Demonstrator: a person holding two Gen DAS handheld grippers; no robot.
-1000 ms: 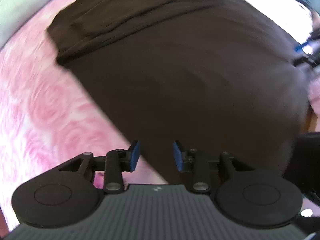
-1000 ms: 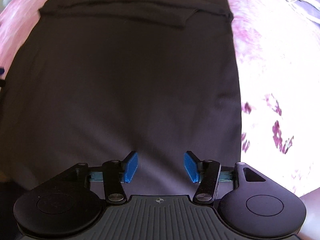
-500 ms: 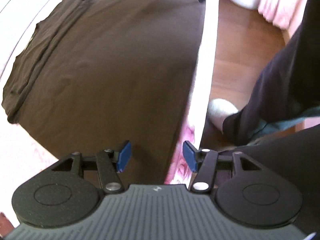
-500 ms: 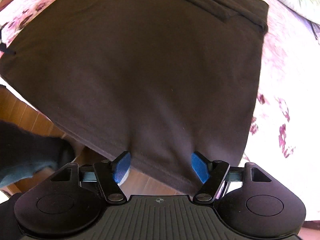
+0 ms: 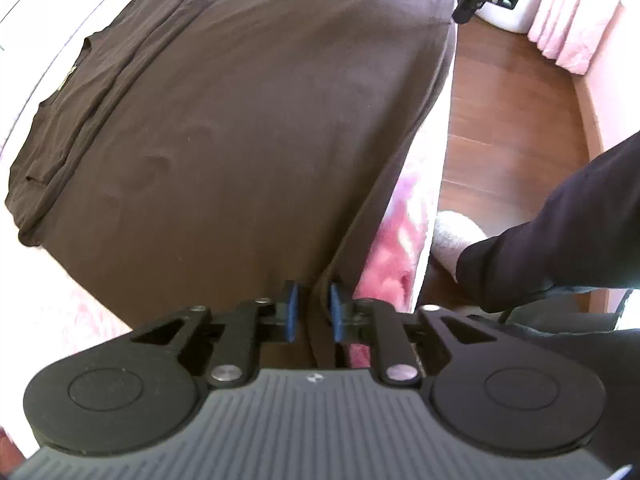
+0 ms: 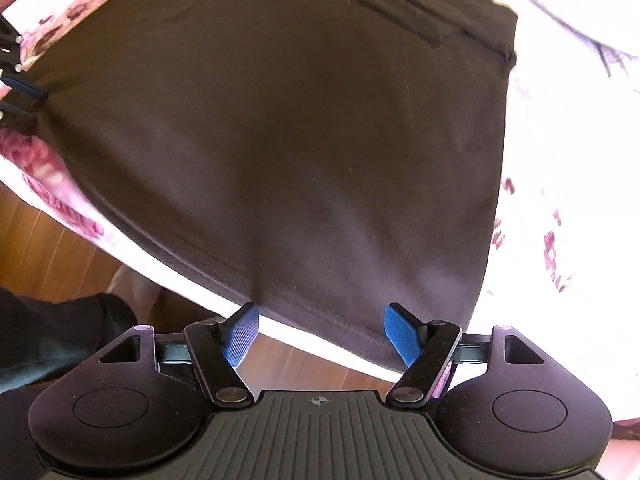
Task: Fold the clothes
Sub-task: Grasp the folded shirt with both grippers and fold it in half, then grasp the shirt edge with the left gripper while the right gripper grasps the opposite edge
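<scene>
Two hand-held grippers at the near hem of one dark brown garment (image 5: 248, 128), spread flat across a bed under a pink-and-white floral bedspread (image 6: 560, 200). Soft, matte knit fabric, mostly smooth, with a few shallow dimples near the middle and a narrow folded band along the far end. Roughly rectangular outline, near hem hanging slightly over the edge of the bed above a reddish-brown wooden floor (image 5: 508, 112).

Left gripper (image 5: 311, 312), black with ribbed blue pads (image 5: 291, 316), closed to a narrow gap on a bunched ridge of the brown fabric at the near left corner of the garment, cloth pinched between both pads and rising away from them in a crease. Bright pink floral patch of bedspread just right of that corner.

Right gripper (image 6: 322, 334), same black body and textured blue fingertips (image 6: 402, 336), spread wide, hem of the garment lying between and just beyond the tips near the right corner; contact with the cloth impossible to tell. Left gripper's blue tip also visible at the far left edge of the right wrist view, at the opposite corner of the hem.

Dark-sleeved arm (image 5: 560, 232) at the right of the left wrist view, above the floor, beside a pale rounded object. Pink curtain (image 5: 572, 12) in the far right corner.
</scene>
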